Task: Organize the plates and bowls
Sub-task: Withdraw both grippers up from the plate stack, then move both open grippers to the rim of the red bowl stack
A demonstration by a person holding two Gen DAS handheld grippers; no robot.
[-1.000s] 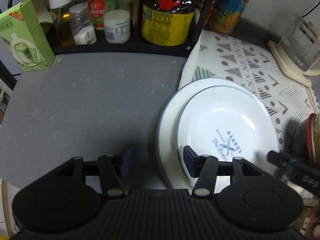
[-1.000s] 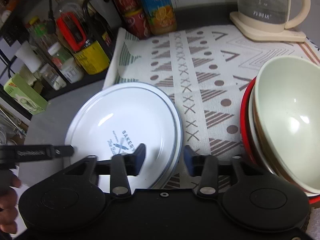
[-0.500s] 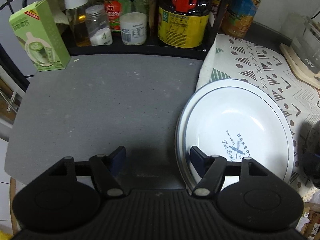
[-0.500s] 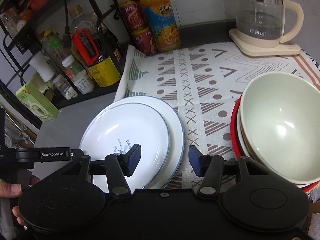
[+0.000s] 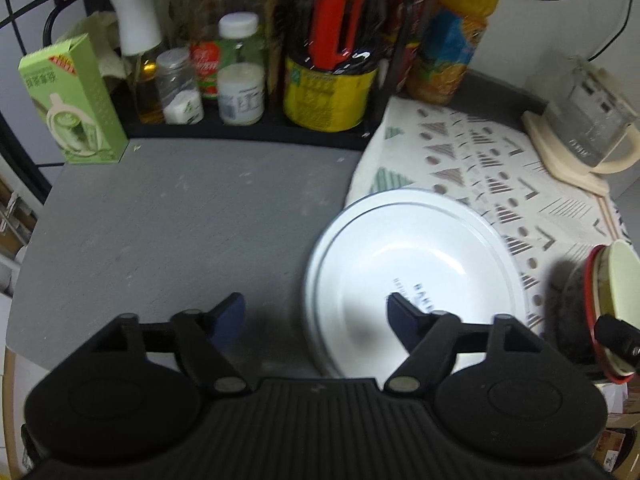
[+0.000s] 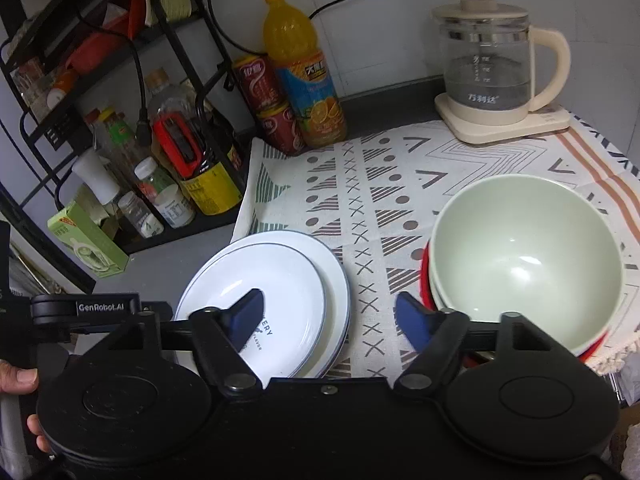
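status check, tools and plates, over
Left tool and right tool open, just widened, nothing held. Plates stacked. Bowls stacked. Nothing blocking.

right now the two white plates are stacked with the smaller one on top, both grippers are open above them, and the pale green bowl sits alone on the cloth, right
Not quite: the pale green bowl does not sit alone. The right wrist view shows it nested on other bowls, with a red bowl showing under it. The rest holds: the smaller plate lies on the larger plate, and the left gripper and right gripper have just been opening, nothing between them.
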